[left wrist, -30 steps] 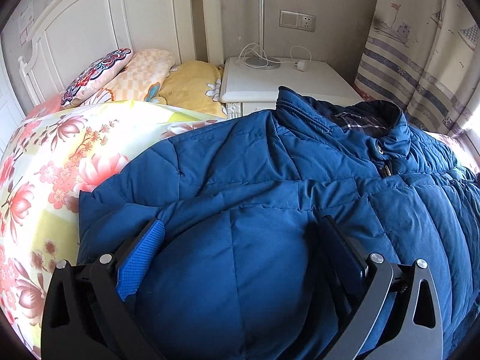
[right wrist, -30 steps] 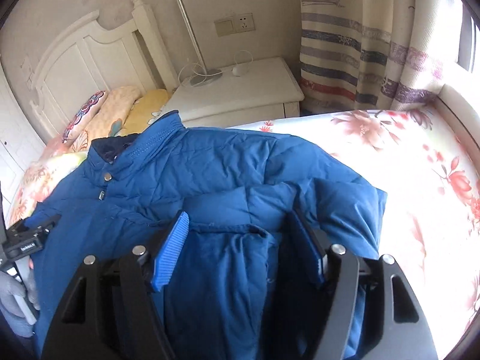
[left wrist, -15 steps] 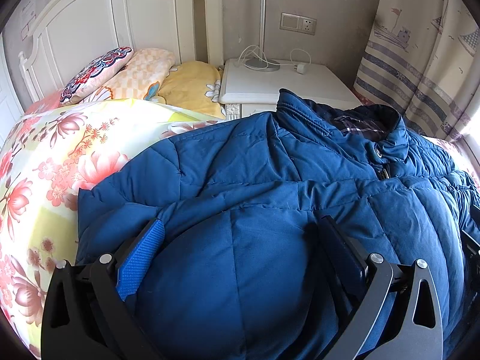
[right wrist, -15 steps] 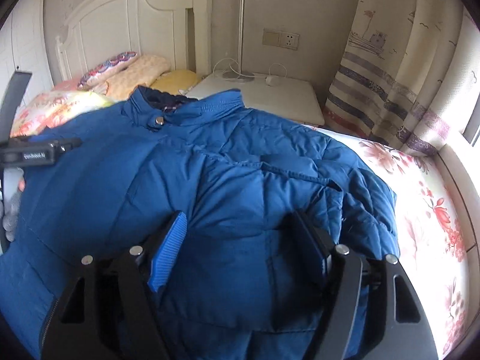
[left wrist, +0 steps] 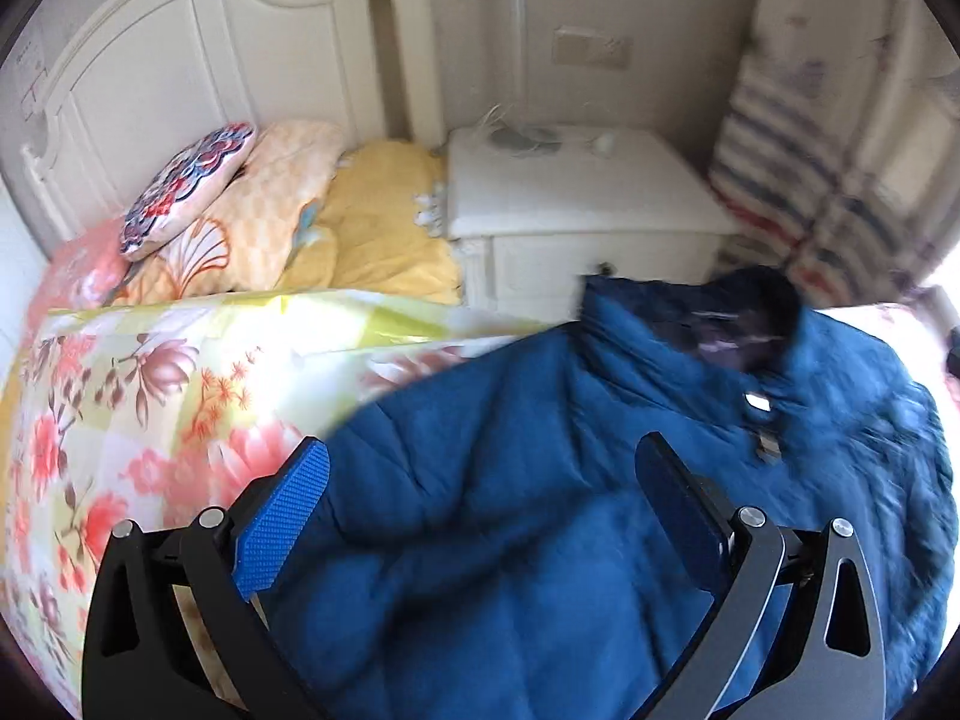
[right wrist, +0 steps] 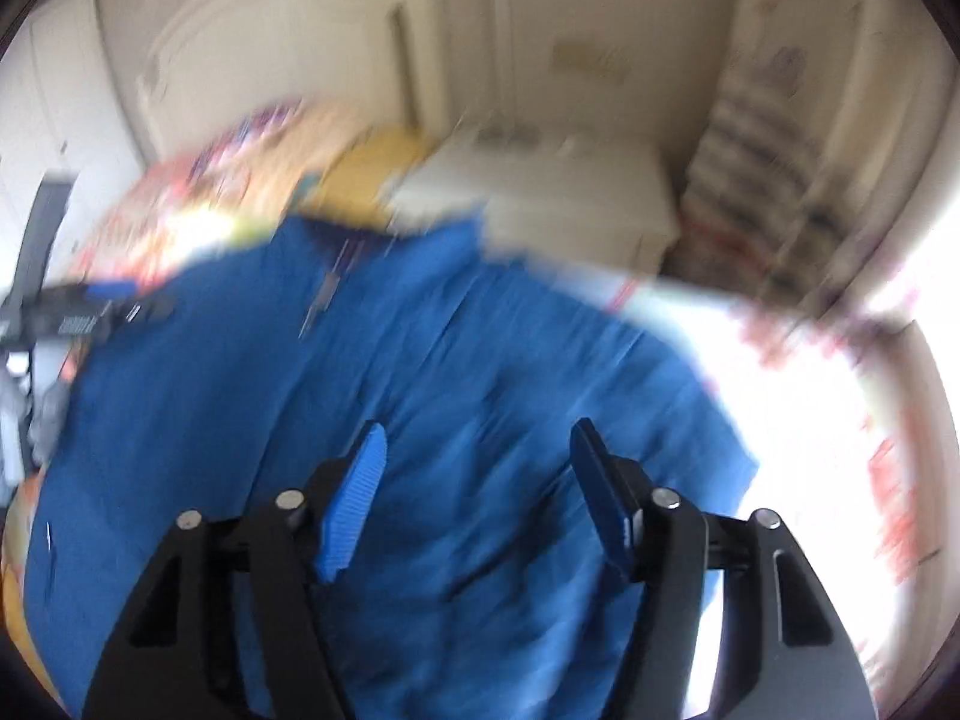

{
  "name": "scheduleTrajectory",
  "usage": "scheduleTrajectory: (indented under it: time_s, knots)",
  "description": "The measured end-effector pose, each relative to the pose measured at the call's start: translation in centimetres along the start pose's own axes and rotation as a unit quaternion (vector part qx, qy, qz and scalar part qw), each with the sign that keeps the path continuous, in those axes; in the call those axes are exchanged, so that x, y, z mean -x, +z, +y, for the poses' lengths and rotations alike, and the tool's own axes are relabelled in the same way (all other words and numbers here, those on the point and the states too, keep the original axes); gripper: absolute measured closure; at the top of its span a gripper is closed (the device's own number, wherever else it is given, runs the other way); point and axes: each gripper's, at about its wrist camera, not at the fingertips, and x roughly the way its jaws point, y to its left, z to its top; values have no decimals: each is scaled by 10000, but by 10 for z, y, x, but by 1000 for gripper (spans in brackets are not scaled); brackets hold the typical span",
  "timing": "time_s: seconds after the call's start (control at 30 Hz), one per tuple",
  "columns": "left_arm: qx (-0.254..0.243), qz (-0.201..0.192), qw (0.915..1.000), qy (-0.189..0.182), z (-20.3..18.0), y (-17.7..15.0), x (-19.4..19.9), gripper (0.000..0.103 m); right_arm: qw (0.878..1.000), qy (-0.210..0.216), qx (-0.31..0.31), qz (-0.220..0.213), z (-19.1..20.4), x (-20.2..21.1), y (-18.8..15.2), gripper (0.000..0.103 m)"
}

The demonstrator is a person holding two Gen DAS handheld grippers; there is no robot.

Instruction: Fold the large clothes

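A large blue padded jacket (left wrist: 540, 480) lies spread on the flowered bed, collar toward the nightstand. In the left wrist view my left gripper (left wrist: 480, 462) is open above the jacket's left side and holds nothing. In the right wrist view, which is motion-blurred, the jacket (right wrist: 420, 372) fills the middle. My right gripper (right wrist: 477, 441) is open above it and holds nothing. The left gripper shows at the left edge of the right wrist view (right wrist: 90, 312).
A flowered quilt (left wrist: 150, 396) covers the bed. Pillows (left wrist: 240, 204) lie by the white headboard (left wrist: 198, 54). A white nightstand (left wrist: 576, 198) stands behind the jacket. A striped curtain (left wrist: 810, 168) hangs at the right.
Both grippers have lifted up and back off the jacket. The left view has shifted left, showing more quilt. The right view has swung and turned blurred.
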Motion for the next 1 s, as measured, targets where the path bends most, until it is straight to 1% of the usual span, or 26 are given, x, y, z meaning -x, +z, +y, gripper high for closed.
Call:
scheduleTrajectory:
  time_s: [0.07, 0.13, 0.17, 0.2, 0.27, 0.33, 0.4, 0.43, 0.47, 0.53, 0.57, 0.6, 0.63, 0.67, 0.7, 0.73, 0.8, 0.83, 0.87, 0.9, 0.93, 0.97, 1.0]
  knots:
    - [34, 299, 9995, 80, 2, 0, -28, 5, 10000, 14, -34, -39, -7, -14, 21, 53]
    - [1, 571, 9983, 121, 3, -7, -51, 4, 9999, -28, 18, 158, -9, -38, 31, 56]
    - [35, 655, 9978, 23, 5, -11, -60, 4, 9991, -90, 90, 413, -9, -58, 31, 59]
    - [126, 631, 9979, -80, 9, -13, -61, 4, 9977, -139, 193, 642, -10, -74, 28, 61]
    - [141, 721, 9972, -147, 10, -8, -58, 5, 9923, -201, 327, 1179, -12, -108, 15, 61]
    - [-30, 569, 9984, -70, 9, 2, -49, 5, 9928, 58, 153, 1183, -23, -109, 14, 61]
    - [-62, 411, 9991, 9, 6, 10, -45, 5, 9940, 73, 155, 1085, -26, -103, 23, 62]
    - [-63, 391, 9992, 7, 5, 12, -48, 5, 9948, 41, 208, 992, -26, -100, 30, 62]
    - [-56, 421, 9991, 13, 4, 13, -54, 5, 9956, 41, 248, 905, -24, -99, 37, 62]
    - [-55, 674, 9977, 84, 1, 8, -77, 4, 9960, 176, 332, 815, -14, -109, 48, 61]
    - [-25, 605, 9982, 54, 2, 8, -77, 4, 9952, 221, 418, 860, -10, -117, 50, 61]
    - [8, 607, 9982, 21, 4, 8, -75, 4, 9934, 200, 536, 991, -5, -129, 51, 61]
    - [44, 597, 9982, 3, 5, 8, -72, 4, 9900, 120, 661, 1238, -2, -145, 47, 60]
    - [76, 556, 9984, 10, 7, 8, -68, 5, 9900, 147, 645, 1242, -2, -148, 48, 57]
    - [98, 387, 9992, 81, 8, 6, -55, 5, 9903, 197, 567, 1255, -1, -147, 50, 56]
    - [62, 197, 9998, 74, 9, 4, -39, 6, 9904, 245, 463, 1282, -4, -143, 51, 55]
    - [-116, -171, 9996, -181, 7, -11, -2, 5, 9919, 165, 333, 1212, -10, -124, 51, 55]
    - [-204, -304, 9991, -215, 5, -19, 10, 5, 9934, 144, 317, 1093, -11, -109, 50, 55]
    - [-364, -480, 9980, -203, 1, -36, 29, 5, 9954, 229, 349, 867, -9, -85, 46, 54]
    - [-438, -535, 9974, -185, -1, -46, 37, 5, 9965, 339, 403, 650, -6, -60, 37, 48]
    - [-489, -572, 9970, -168, -3, -63, 45, 5, 9969, 387, 450, 515, -5, -44, 28, 42]
    - [-484, -547, 9973, -126, -4, -78, 47, 5, 9972, 404, 535, 336, 0, -20, 13, 34]
    - [-464, -486, 9977, -75, -3, -87, 45, 5, 9974, 373, 586, 209, 1, -4, -1, 31]
